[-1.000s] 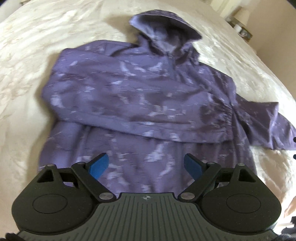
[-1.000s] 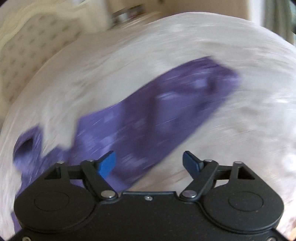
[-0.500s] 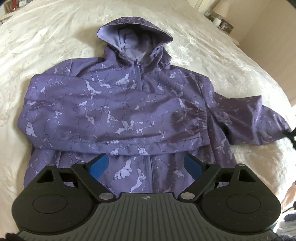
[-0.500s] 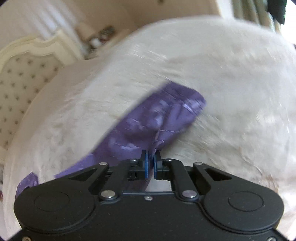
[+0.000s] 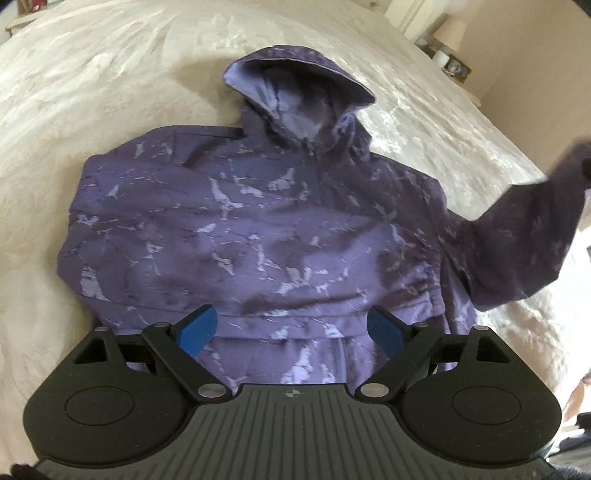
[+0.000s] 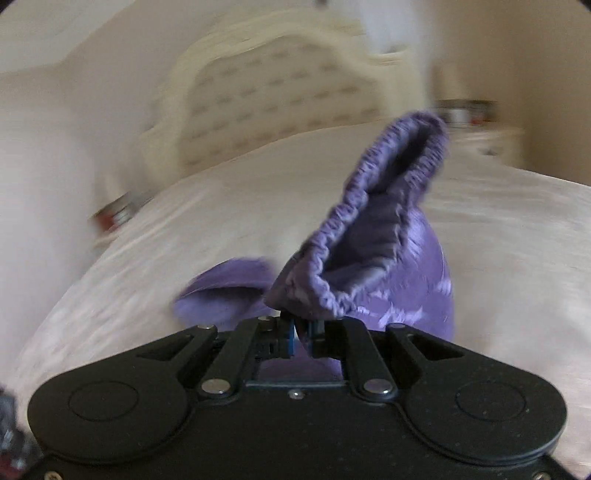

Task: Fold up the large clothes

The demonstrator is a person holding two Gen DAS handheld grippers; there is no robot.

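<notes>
A purple marbled hooded jacket (image 5: pixel 258 229) lies face up on the bed, hood (image 5: pixel 299 88) at the far end. One sleeve is folded across its chest. My left gripper (image 5: pixel 291 332) is open and empty, above the jacket's lower front. My right gripper (image 6: pixel 301 332) is shut on the elastic cuff of the other sleeve (image 6: pixel 373 236) and holds it raised off the bed. In the left wrist view that sleeve (image 5: pixel 517 229) rises at the right, its end blurred.
The cream patterned bedspread (image 5: pixel 110 74) surrounds the jacket. A padded cream headboard (image 6: pixel 280 92) stands behind the bed. A bedside table with a lamp (image 5: pixel 450 33) and small items is at the far right corner.
My right gripper closed on the sleeve cuff and has lifted it up off the bed. My left gripper stayed open and shifted slightly over the jacket's hem.
</notes>
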